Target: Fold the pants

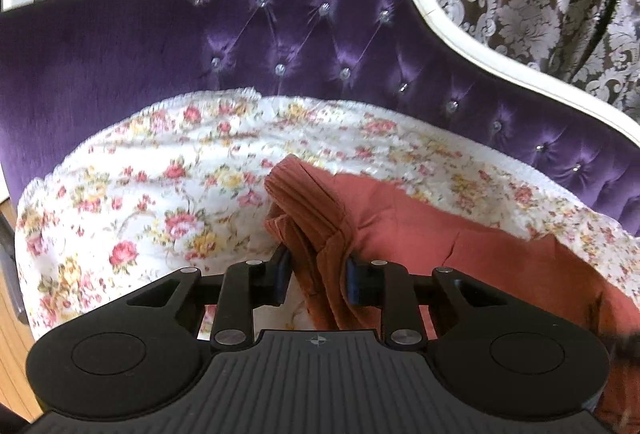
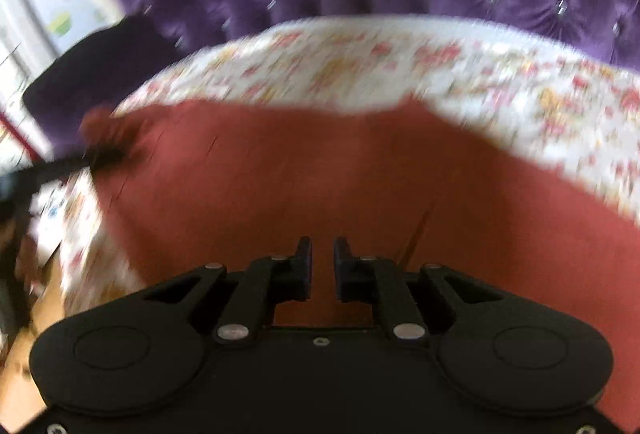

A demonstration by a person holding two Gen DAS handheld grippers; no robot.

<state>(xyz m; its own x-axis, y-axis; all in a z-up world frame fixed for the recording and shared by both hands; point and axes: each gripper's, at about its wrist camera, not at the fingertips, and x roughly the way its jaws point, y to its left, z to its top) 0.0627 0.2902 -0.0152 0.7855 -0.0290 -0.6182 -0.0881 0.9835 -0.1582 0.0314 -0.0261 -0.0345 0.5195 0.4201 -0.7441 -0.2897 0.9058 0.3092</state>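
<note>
left hand-held gripper [image 1: 316,270]: closed on a bunched, ribbed end of the pants [image 1: 420,230], fabric filling the gap between the fingers. rest of the garment spread to the right of it and slightly ahead, over the floral cover [image 1: 132,169] on the purple sofa [image 1: 320,17].

right hand-held gripper [image 2: 323,264]: narrow, a small gap between the fingers, nothing seen gripped; picture blurred. pants [image 2: 320,173] directly ahead and beneath, a broad red sheet running left to right across the view. left hand-held gripper [image 2: 104,153] dimly seen at the far left end of that sheet, well apart from the right one.

long axis of the garment: sideways, from the left grip toward the right. probably early in the fold, one end held, the other still flat. right one nearer the free end; next move likely calls for a pinch of the edge just ahead of it, then both ends brought together along that axis. risk: thin flat cloth slipping from a shallow pinch.
</note>
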